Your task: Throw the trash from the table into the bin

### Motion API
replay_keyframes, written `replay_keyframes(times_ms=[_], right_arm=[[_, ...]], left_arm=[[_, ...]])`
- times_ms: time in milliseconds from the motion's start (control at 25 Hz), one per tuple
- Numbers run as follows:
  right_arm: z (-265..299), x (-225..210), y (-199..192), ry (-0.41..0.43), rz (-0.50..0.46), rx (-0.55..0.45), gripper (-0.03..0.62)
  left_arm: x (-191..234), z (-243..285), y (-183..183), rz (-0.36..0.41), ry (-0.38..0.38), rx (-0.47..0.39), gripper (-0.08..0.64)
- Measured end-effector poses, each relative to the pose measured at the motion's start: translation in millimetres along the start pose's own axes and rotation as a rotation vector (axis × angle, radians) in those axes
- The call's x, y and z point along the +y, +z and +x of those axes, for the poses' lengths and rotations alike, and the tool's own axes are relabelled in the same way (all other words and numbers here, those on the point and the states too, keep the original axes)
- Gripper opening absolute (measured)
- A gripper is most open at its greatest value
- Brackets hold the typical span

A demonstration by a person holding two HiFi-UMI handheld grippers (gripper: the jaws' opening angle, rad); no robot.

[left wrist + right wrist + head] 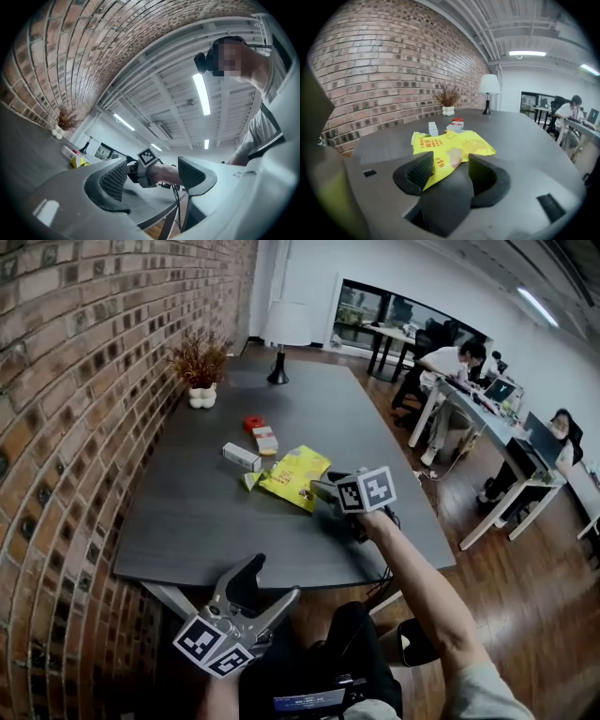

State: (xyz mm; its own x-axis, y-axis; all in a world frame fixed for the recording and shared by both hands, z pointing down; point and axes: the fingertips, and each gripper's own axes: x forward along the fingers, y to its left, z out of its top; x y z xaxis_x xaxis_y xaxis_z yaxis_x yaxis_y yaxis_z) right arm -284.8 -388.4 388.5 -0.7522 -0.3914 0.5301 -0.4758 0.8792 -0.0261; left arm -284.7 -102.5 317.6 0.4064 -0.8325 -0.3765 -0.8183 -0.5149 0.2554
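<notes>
A crumpled yellow snack bag (295, 474) lies near the front of the dark grey table (187, 531). My right gripper (319, 489) reaches it from the right. In the right gripper view the bag's (457, 145) near corner lies between the jaws of this gripper (449, 164), which stand apart and open around it. A small yellow-green wrapper (251, 481), a white carton (241, 457) and two small red-and-white boxes (262, 435) lie just beyond. My left gripper (274, 579) hangs open and empty below the table's front edge, pointing up (152, 171).
A potted dry plant (200, 367) stands by the brick wall and a white lamp (278, 334) at the table's far end. People sit at desks (487, 409) to the right on a wooden floor. Something dark (328, 652) sits under the table's front edge.
</notes>
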Motion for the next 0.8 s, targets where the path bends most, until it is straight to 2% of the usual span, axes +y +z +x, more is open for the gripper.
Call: replay_keyframes(times_ms=[120, 160, 200, 240, 320, 360, 440, 680, 800], right_arm=[[26, -17, -5, -0.063, 0.099, 0.083, 0.252], [34, -20, -10, -0.079, 0.104, 0.119, 0.252], [39, -21, -14, -0.090, 0.074, 0.158, 0.250], [43, -19, -19, -0.092, 0.018, 0.193, 0.220], [47, -12, -22, -0.084, -0.087, 0.227, 0.131], [46, -10, -22, -0.083, -0.110, 0.222, 0.071], [38, -6, -19, -0.076, -0.117, 0.180, 0.022], [-28, 25, -5, -0.032, -0.210, -0.029, 0.008], [-69, 38, -2, -0.015, -0.235, -0.101, 0.008]], left_arm=[[2, -1, 2, -0.001, 0.006, -0.006, 0.327], [3, -1, 2, 0.000, 0.007, -0.009, 0.327], [3, -1, 2, 0.002, 0.007, -0.010, 0.327], [3, -1, 2, 0.006, 0.007, -0.008, 0.327], [4, -1, 0, 0.014, 0.009, -0.001, 0.327], [4, -1, 0, 0.015, 0.009, 0.001, 0.328], [4, -1, -1, 0.015, 0.007, 0.004, 0.327], [0, 3, -5, 0.004, -0.004, 0.008, 0.327], [-7, 12, -12, 0.000, -0.024, 0.024, 0.327]])
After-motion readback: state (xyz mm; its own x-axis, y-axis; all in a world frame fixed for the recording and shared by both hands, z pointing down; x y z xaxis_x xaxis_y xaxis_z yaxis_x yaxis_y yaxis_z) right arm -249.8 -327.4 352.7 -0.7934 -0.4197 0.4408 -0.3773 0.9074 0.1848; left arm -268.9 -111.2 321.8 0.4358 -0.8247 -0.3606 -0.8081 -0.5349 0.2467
